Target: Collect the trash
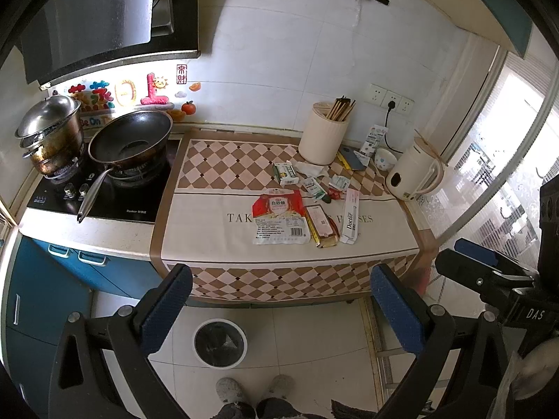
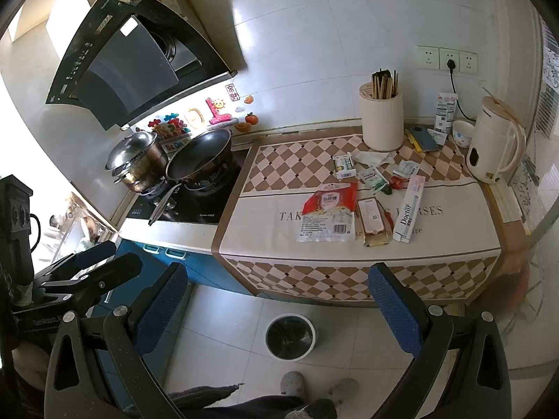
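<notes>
A: Left wrist view first. Left hand-held gripper (image 1: 279, 309) spread wide, empty, hanging short of the worktop (image 1: 209, 234). Trash in a loose cluster right of centre on the cloth: red-and-white sugar bag (image 1: 281, 221), flat brown packet (image 1: 321, 225) touching its right edge, long white toothpaste box (image 1: 351, 221) just beside that. Behind them a small green carton (image 1: 284, 173), a crumpled tissue (image 1: 309, 168) and a few sachets (image 1: 316, 188). Round bin (image 1: 220, 343) on the floor below, dark liner, mouth open.

B: And the right wrist view?

A: Right hand-held gripper (image 2: 277, 309) likewise wide apart, holding nothing — same litter ahead, sugar bag (image 2: 326, 216) nearest, toothpaste box (image 2: 408, 209) lying at a slant, bin (image 2: 290, 337) almost under the pads.

B: Handling?

A: All probably light. Bag looks limp and slick — best pinched at a flat sealed edge, likely to sag. Box stiff yet crushable; grip across its narrow middle. Tissue soft, anywhere. Sachets thin and flat against the cloth — hardest to lift, edge-first.
</notes>
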